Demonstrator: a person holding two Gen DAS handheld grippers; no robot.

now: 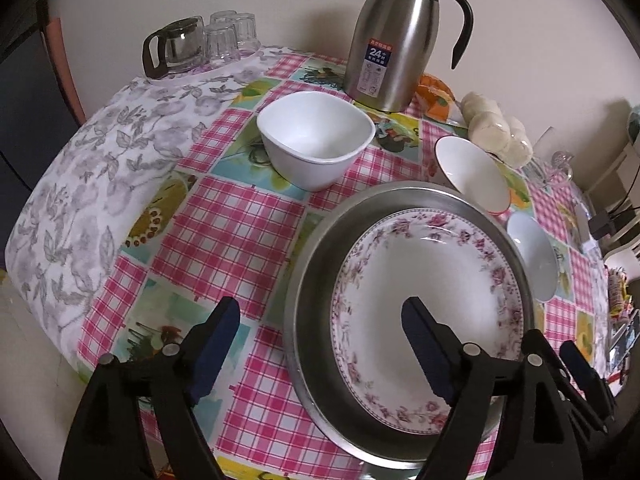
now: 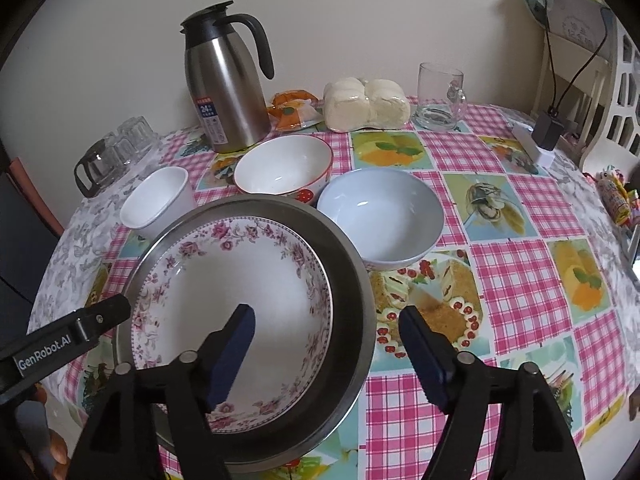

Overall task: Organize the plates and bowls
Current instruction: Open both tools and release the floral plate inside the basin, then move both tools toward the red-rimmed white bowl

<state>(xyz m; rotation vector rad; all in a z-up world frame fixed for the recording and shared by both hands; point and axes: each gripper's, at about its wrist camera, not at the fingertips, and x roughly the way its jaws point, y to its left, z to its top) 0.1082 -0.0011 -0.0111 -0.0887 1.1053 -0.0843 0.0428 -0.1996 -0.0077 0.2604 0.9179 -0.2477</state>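
A floral-rimmed white plate (image 1: 424, 280) (image 2: 236, 292) lies inside a wide steel plate (image 1: 316, 312) (image 2: 348, 280) on the checked tablecloth. My left gripper (image 1: 322, 316) is open, straddling the steel plate's left rim. My right gripper (image 2: 326, 324) is open, straddling its right rim. A square white bowl (image 1: 316, 140) (image 2: 156, 200) stands behind. A white bowl with a red rim (image 1: 472, 174) (image 2: 284, 170) and a pale blue bowl (image 1: 534, 256) (image 2: 382, 216) stand to the right.
A steel thermos jug (image 1: 392, 40) (image 2: 224, 80) stands at the back. A glass pot with tumblers (image 1: 200, 42) (image 2: 112, 152) is back left. Wrapped buns (image 2: 366, 104), an orange packet (image 2: 294, 110) and a glass mug (image 2: 440, 98) are back right. A chair (image 2: 600, 100) stands beyond.
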